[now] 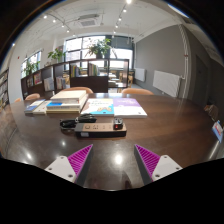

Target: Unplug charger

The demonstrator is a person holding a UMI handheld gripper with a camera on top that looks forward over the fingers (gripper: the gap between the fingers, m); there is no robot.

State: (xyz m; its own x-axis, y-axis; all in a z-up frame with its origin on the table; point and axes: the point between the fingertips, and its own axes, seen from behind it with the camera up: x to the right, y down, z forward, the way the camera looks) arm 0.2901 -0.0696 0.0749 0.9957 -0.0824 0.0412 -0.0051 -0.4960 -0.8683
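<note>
Basically nothing was done yet: charger (116,124) still sat plugged into the power strip (92,127) on the counter (160,125), well ahead of the tool (114,161). Tool was spread, holding nothing. Approach, grip and pull all remained.

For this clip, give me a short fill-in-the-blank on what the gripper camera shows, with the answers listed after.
1. The power strip lies on the wooden ____, beyond the tool.
2. Each finger of the tool bears a ____ pad.
3. The tool's fingers stand ____, with nothing between them.
4. Beyond the power strip lie several ____.

Missing words: table; magenta; open; books
</note>
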